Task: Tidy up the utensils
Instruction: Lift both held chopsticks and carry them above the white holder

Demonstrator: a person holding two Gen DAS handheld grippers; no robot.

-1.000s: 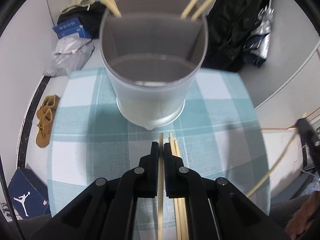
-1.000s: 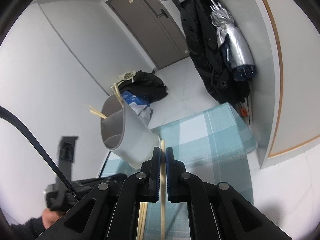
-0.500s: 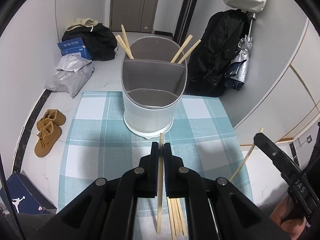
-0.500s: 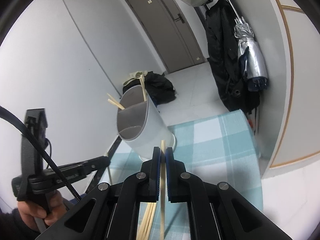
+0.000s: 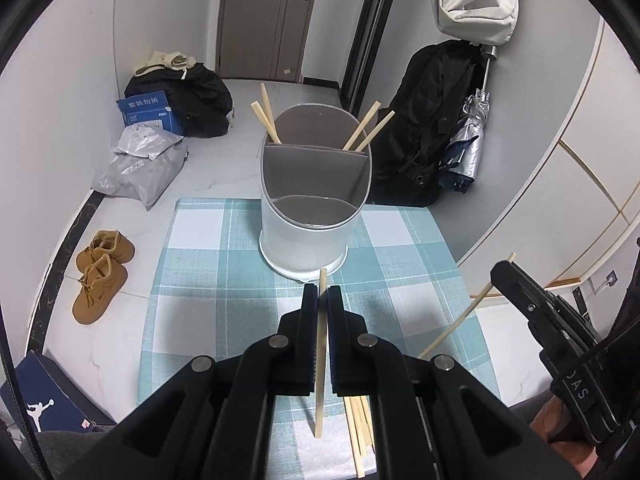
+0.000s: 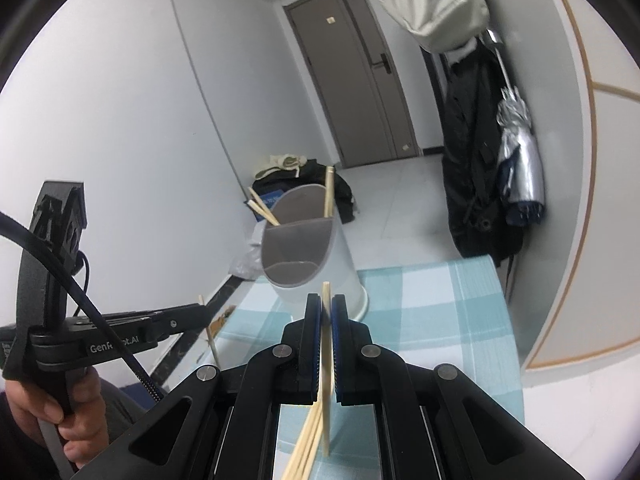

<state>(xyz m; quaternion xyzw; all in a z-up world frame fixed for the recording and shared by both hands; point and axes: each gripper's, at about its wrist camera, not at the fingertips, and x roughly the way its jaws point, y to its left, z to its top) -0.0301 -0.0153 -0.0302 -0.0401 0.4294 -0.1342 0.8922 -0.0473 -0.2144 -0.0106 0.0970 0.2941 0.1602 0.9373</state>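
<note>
Home entryway, lived-in. Grey door (image 5: 276, 20) with lever handle closed off far end of pale tiled floor (image 5: 240, 160). Dark coats (image 5: 432, 120) and folded silver umbrella (image 5: 472, 128) hung at right wall, pale bag (image 5: 472, 0) above them. Tan shoes (image 5: 100, 276) sat on floor beside small table under teal checked cloth (image 5: 200, 280). Parcel bags (image 5: 140, 168), blue carton (image 5: 146, 110), black bag (image 5: 200, 100) piled by left wall; shoebox (image 5: 44, 400) nearer.

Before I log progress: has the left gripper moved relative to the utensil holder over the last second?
Yes. The left gripper has drawn back and up: the utensil holder looks smaller and farther, with more tablecloth showing.
</note>
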